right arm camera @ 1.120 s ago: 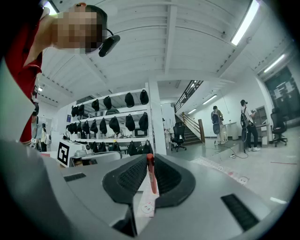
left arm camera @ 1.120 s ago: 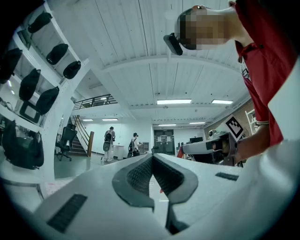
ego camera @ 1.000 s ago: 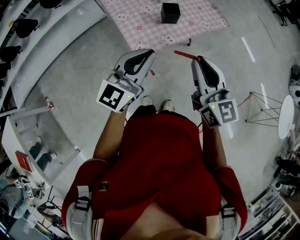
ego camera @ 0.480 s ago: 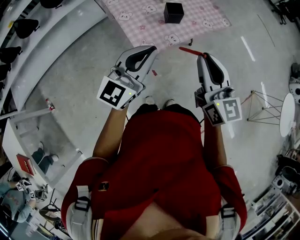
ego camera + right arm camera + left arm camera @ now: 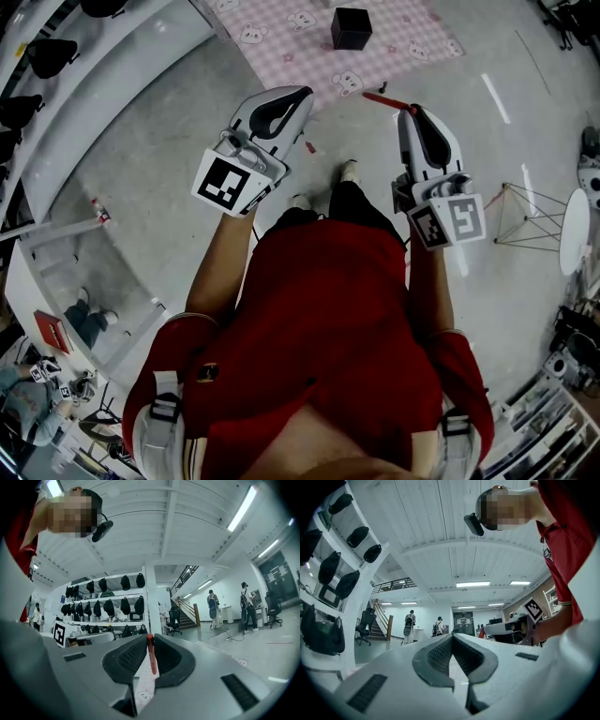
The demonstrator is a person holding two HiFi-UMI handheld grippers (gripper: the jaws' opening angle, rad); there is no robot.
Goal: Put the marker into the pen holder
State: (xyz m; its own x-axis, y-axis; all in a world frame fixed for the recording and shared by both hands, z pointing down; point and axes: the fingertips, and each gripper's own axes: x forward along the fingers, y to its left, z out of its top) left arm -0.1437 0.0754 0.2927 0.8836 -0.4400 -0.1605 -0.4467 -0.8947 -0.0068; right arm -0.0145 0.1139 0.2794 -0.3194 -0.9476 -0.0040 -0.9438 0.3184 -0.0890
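Observation:
A thin red marker [image 5: 380,97] sticks out from the tip of my right gripper [image 5: 405,110], whose jaws are shut on it. In the right gripper view the marker [image 5: 151,656] stands upright between the ribbed pads. The pen holder [image 5: 351,28], a black cube-shaped box, stands on a pink checked mat [image 5: 281,33] on the floor ahead, well apart from both grippers. My left gripper [image 5: 306,93] is held level beside the right one; its jaws [image 5: 452,637] meet at the tip with nothing between them.
A curved white shelf unit [image 5: 84,84] with black bags runs along the left. A wire stand [image 5: 514,216] and a round white table [image 5: 572,232] are at the right. A small black object [image 5: 381,84] lies at the mat's near edge. The person's foot [image 5: 348,172] is forward.
Both grippers have moved forward toward the mat, the marker riding along in the right one. One foot has stepped ahead on the floor.

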